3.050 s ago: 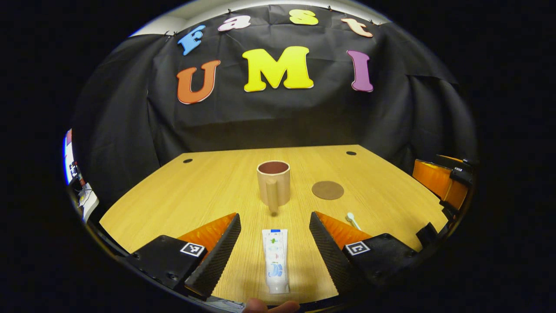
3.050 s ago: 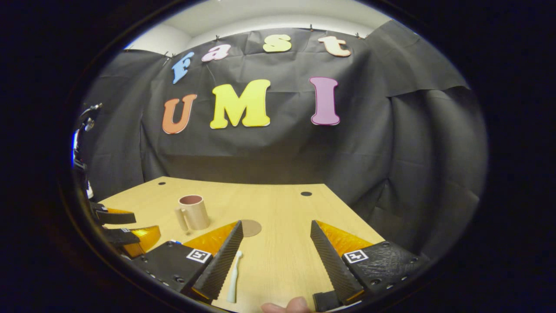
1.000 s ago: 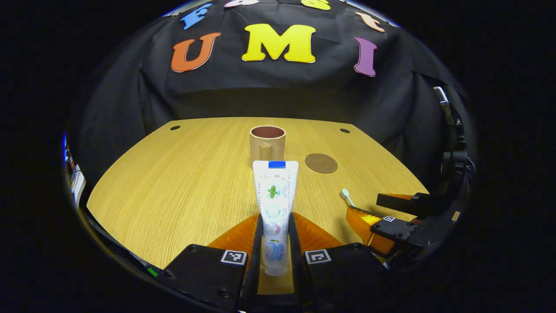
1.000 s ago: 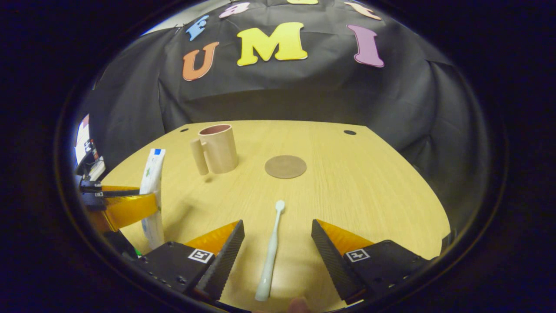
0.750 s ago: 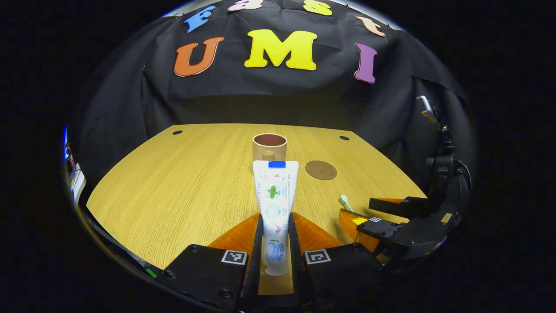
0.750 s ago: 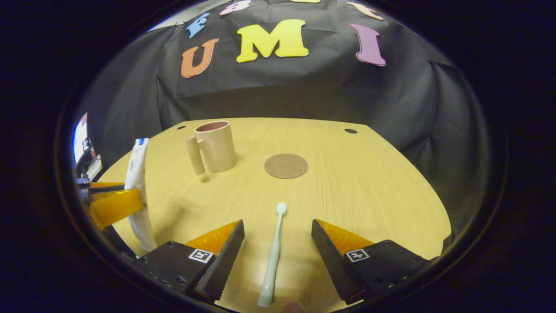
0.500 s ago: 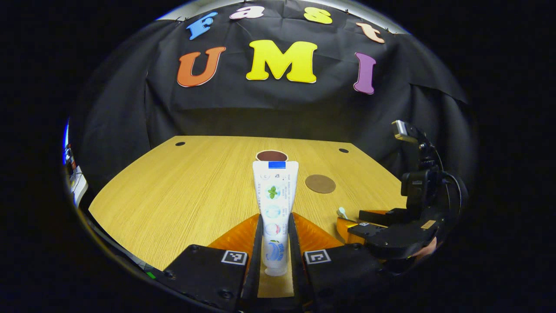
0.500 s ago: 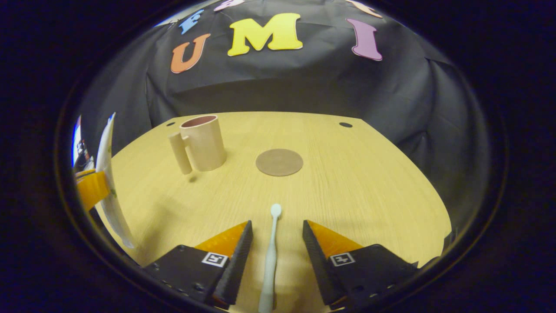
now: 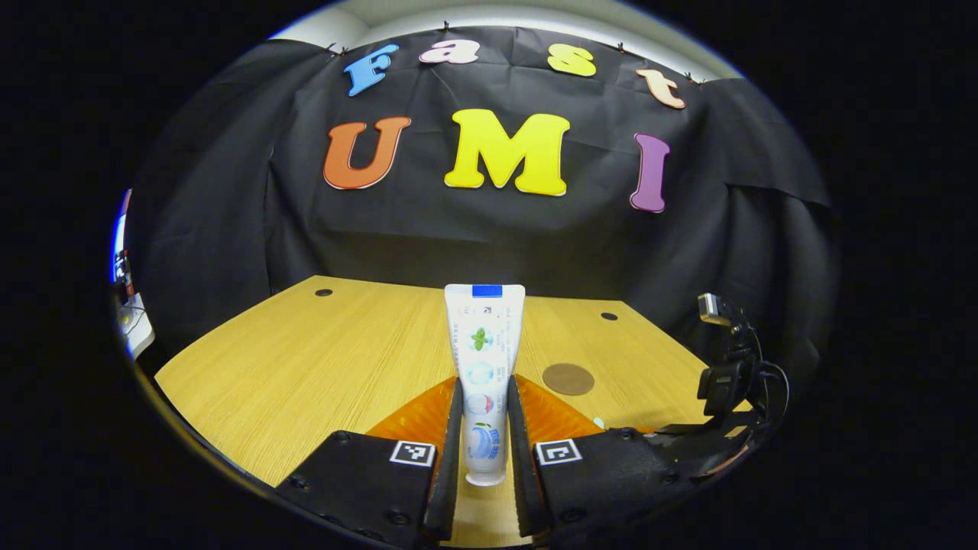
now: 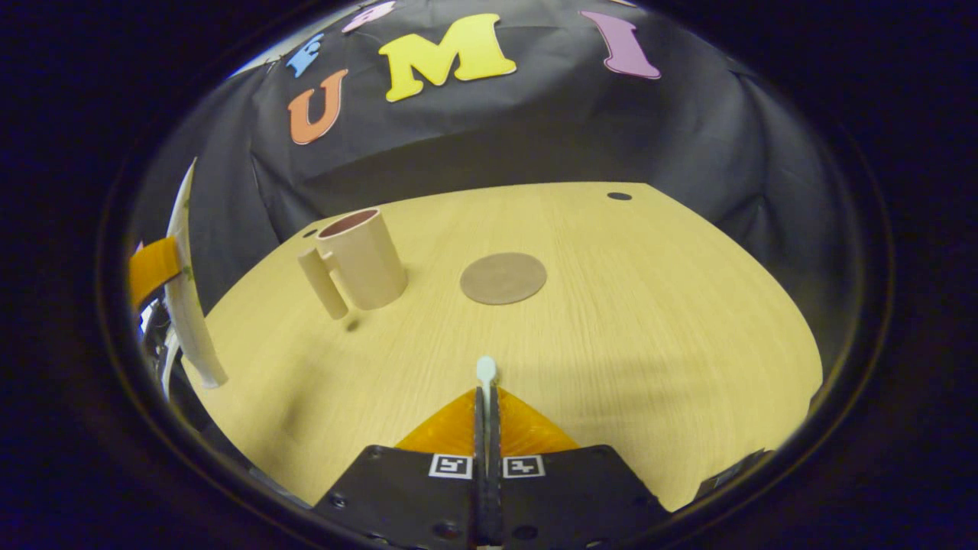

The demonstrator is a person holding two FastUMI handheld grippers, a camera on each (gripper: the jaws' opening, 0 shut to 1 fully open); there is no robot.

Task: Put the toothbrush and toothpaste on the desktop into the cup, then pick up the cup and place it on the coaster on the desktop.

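Beige cup (image 10: 363, 260), brown coaster (image 10: 503, 278), white toothbrush (image 10: 486, 370).

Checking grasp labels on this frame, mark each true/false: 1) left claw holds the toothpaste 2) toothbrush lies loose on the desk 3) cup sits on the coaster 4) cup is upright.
1) True: the left claw is clamped on the toothpaste.
2) False: the right claw is shut on the toothbrush.
3) False: the cup stands beside the coaster, apart from it.
4) True: upright on the desk.

Left gripper view sits raised, level, facing the booth wall. Right gripper view sits low, pitched down at the desktop (image 10: 611, 321). Both cover the coaster (image 9: 568, 379).
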